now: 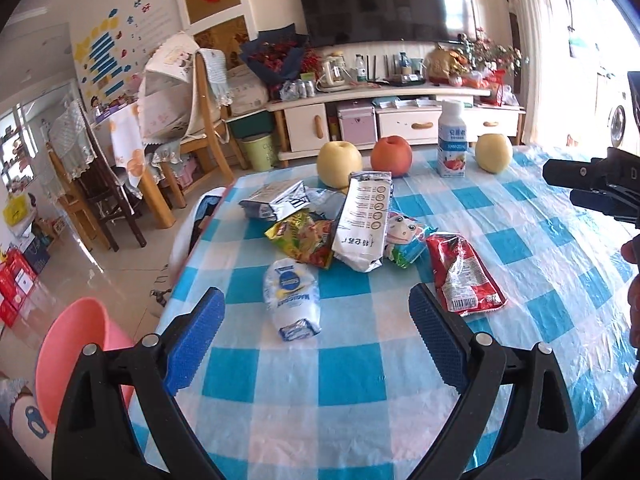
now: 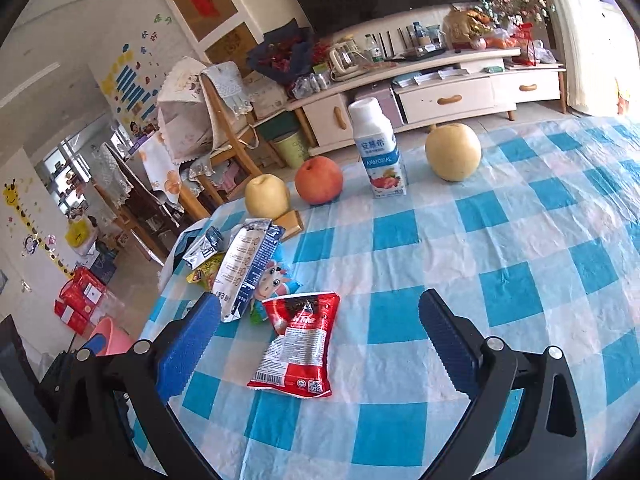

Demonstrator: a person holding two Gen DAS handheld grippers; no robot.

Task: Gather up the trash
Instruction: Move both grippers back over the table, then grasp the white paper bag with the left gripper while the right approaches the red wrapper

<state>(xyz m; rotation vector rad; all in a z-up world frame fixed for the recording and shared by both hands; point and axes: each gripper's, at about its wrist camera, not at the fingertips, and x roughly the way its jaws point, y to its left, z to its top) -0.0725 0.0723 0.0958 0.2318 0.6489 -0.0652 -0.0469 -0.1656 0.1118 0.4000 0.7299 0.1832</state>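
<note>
Wrapper pile (image 1: 340,224) overlaps, lower packs half hidden, near table's left edge (image 1: 188,264). Left gripper (image 1: 316,340) & right gripper (image 2: 320,344) both spread, empty; cloth to the right is bare

You get bright daylight from the right, blown-out glare there, sheen on the desk (image 1: 500,216), and heavy fisheye bending at the edges.

The cartoon wrapper (image 1: 404,232) lay mostly hidden under the white packet (image 1: 362,224); beside that packet, small print on the red wrapper (image 1: 464,276) was unreadable.
</note>
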